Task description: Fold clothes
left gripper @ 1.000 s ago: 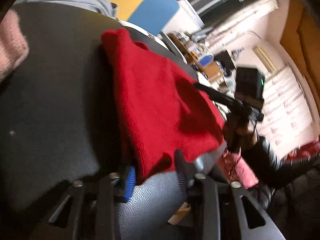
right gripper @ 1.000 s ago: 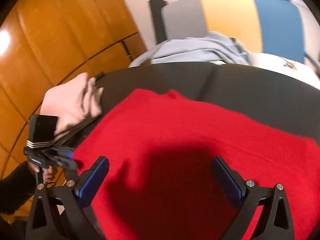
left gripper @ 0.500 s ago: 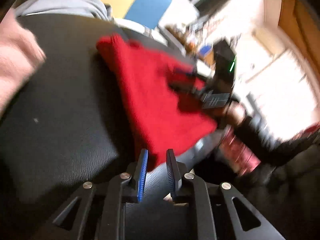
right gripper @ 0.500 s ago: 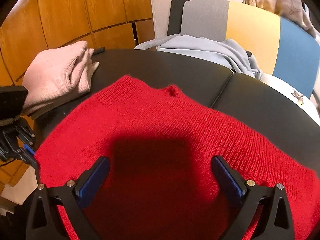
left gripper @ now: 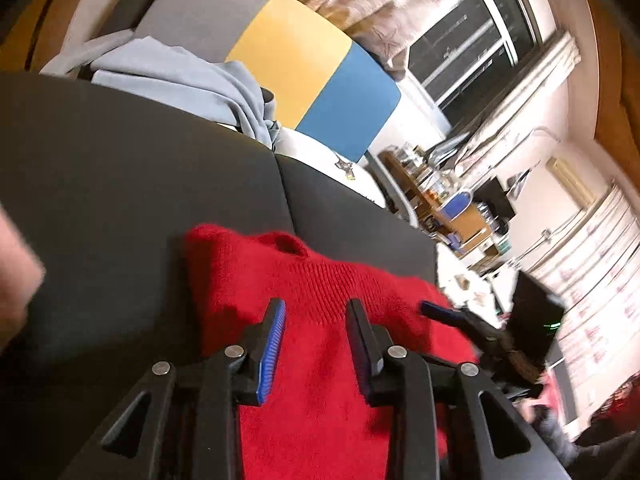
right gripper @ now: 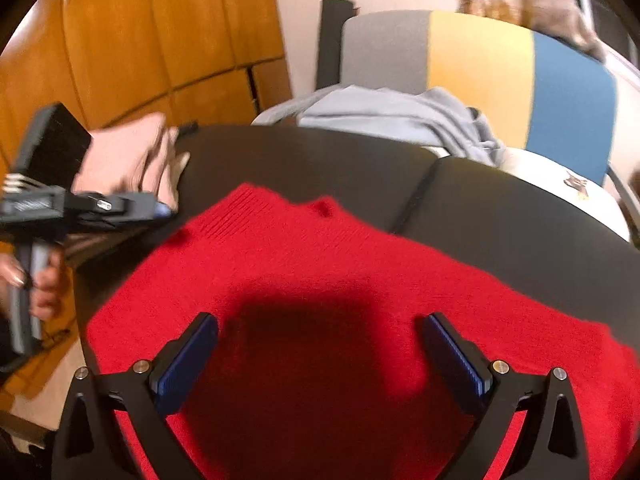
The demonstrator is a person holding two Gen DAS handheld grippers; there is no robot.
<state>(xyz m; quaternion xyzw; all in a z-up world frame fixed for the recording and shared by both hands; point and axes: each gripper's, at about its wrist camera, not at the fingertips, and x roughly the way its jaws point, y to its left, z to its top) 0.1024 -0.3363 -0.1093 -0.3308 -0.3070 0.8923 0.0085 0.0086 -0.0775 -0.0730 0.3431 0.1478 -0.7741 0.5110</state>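
Observation:
A red knit sweater [left gripper: 248,264] [right gripper: 320,248] lies spread flat on the black padded surface [left gripper: 120,152] [right gripper: 320,160]. My left gripper [left gripper: 316,308] hovers over the sweater's left part with its jaws partly open and nothing pinched between them. From the right wrist view the left gripper [right gripper: 156,208] is raised by the sweater's left side, with no cloth hanging from it. My right gripper [right gripper: 320,344] stands wide open just above the sweater's middle and casts a shadow on it. One blue-padded finger of the right gripper [left gripper: 434,307] shows at the sweater's right edge.
A folded pink garment [right gripper: 120,152] sits at the surface's left end. A crumpled grey-blue garment [left gripper: 172,76] [right gripper: 392,112] lies at the back, before a grey, yellow and blue chair back [left gripper: 288,64]. Wood panelling [right gripper: 140,40] is on the left. A hand [right gripper: 44,280] holds the left gripper.
My left gripper narrowed its jaws at the sweater's near edge, then swung up over the sweater and now stands partly open. My right gripper stayed wide open over the sweater.

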